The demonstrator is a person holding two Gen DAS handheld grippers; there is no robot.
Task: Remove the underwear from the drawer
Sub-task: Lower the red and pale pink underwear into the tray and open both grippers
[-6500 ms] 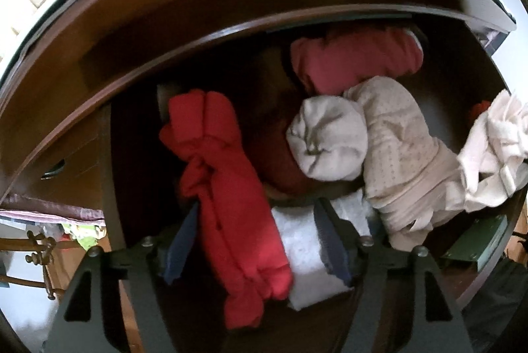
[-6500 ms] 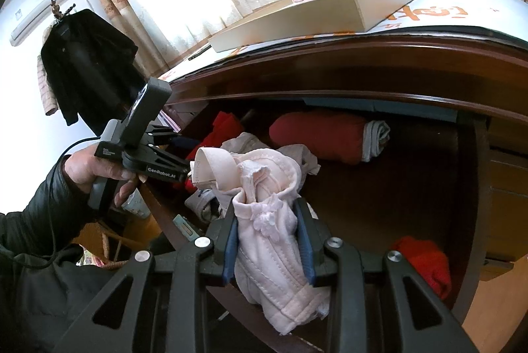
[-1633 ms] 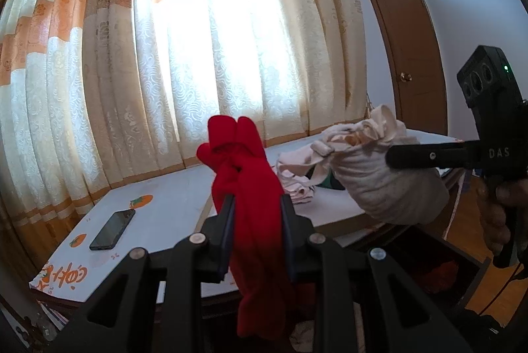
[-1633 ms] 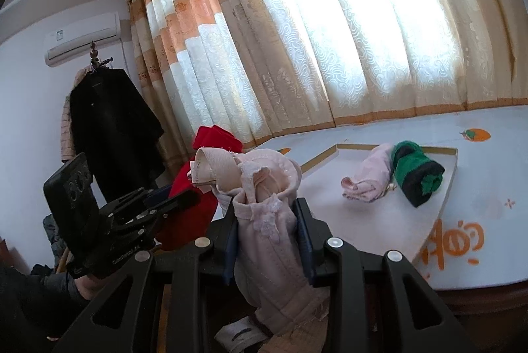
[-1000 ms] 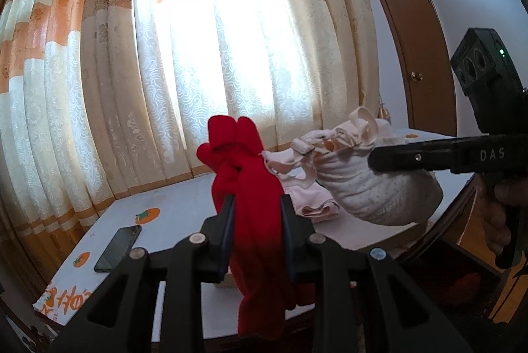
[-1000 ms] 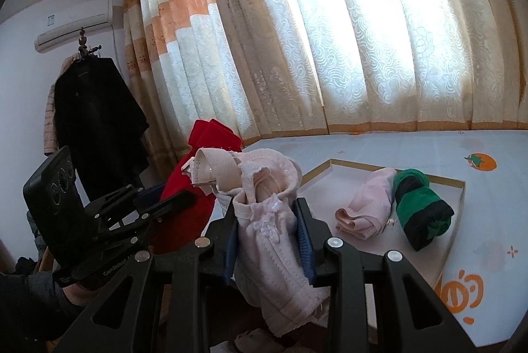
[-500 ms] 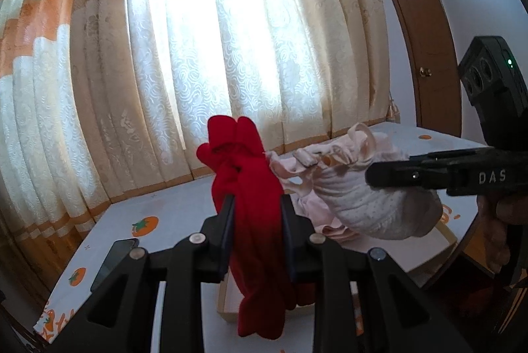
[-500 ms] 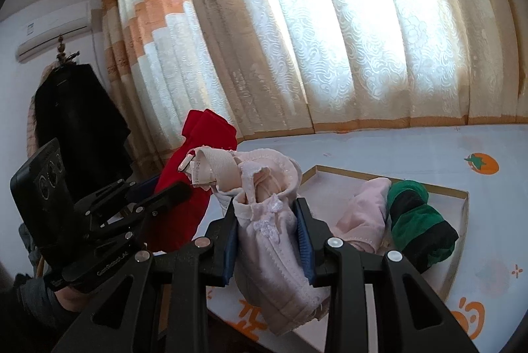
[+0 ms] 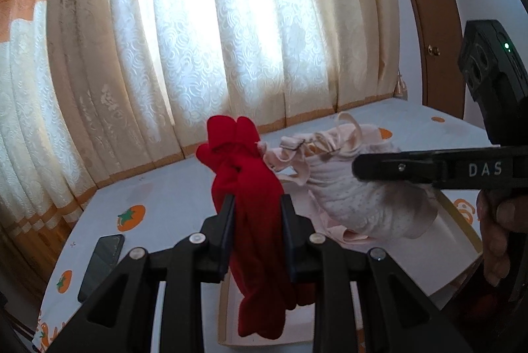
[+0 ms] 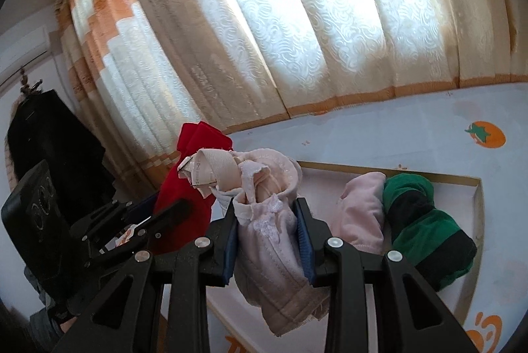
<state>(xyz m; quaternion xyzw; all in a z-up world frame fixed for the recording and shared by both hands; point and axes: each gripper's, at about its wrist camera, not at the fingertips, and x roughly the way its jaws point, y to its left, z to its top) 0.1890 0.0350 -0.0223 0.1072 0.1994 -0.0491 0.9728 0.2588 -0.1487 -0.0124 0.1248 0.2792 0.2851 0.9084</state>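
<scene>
My left gripper (image 9: pixel 257 204) is shut on a rolled red garment (image 9: pixel 250 181), held in the air above the near left end of a shallow white tray (image 9: pixel 462 221). My right gripper (image 10: pixel 267 211) is shut on a pale pink bra (image 10: pixel 264 221), held above the tray's (image 10: pixel 475 197) left part. The bra (image 9: pixel 356 197) and right gripper (image 9: pixel 363 168) also show at the right of the left wrist view. The red garment (image 10: pixel 188 188) shows at the left of the right wrist view. The drawer is out of view.
In the tray lie a pink rolled garment (image 10: pixel 363 214) and a green-and-black striped one (image 10: pixel 425 224). The tray sits on a white tabletop with orange fruit prints (image 10: pixel 488 135). A black phone (image 9: pixel 102 264) lies at its left. Curtains (image 9: pixel 231 22) hang behind; a door (image 9: pixel 432 49) stands right.
Both grippers have lifted their garments out of the drawer, up over the tabletop. In the last half second both moved forward, closer over the tray.
</scene>
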